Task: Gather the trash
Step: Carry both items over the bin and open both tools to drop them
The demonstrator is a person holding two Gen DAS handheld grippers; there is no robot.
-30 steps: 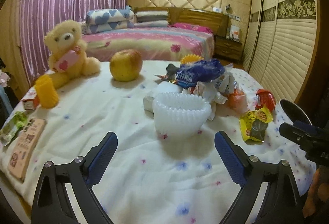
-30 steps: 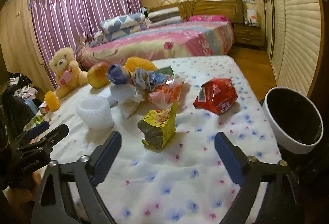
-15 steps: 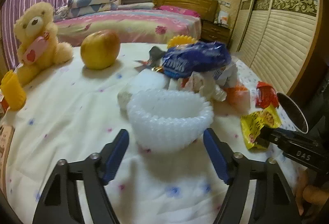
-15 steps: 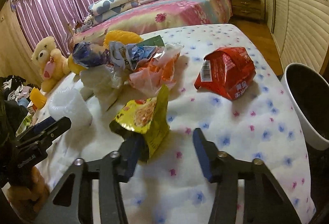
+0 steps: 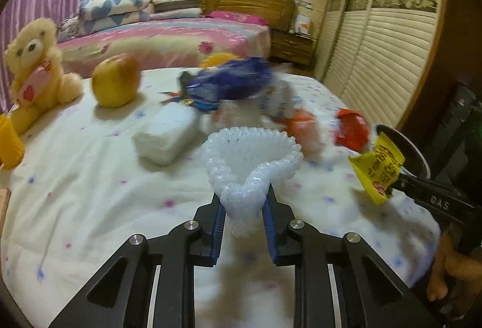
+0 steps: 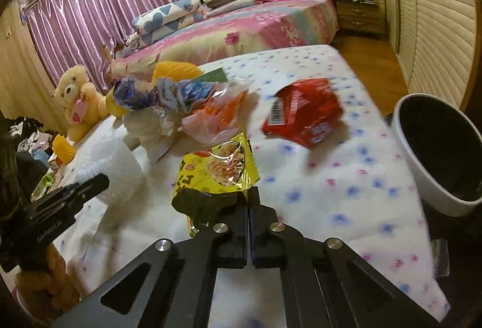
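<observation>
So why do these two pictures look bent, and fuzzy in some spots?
Both views come through fisheye lenses, so the wardrobe doors bow and the corners go black. Left wrist view: the blue wrapper is smeared, the white foam net crisper. Right wrist view: the red packet blurs. Warm indoor light tints both.

White foam-mesh fruit sleeve is looking soft, knobbly, matt. Yellow glossy foil snack wrapper is reflecting light, creased. Red shiny plastic packet is glinting. White flower-printed cloth cover is appearing matt, quilted. Plush yellow teddy bear is showing fuzzy pile.
</observation>
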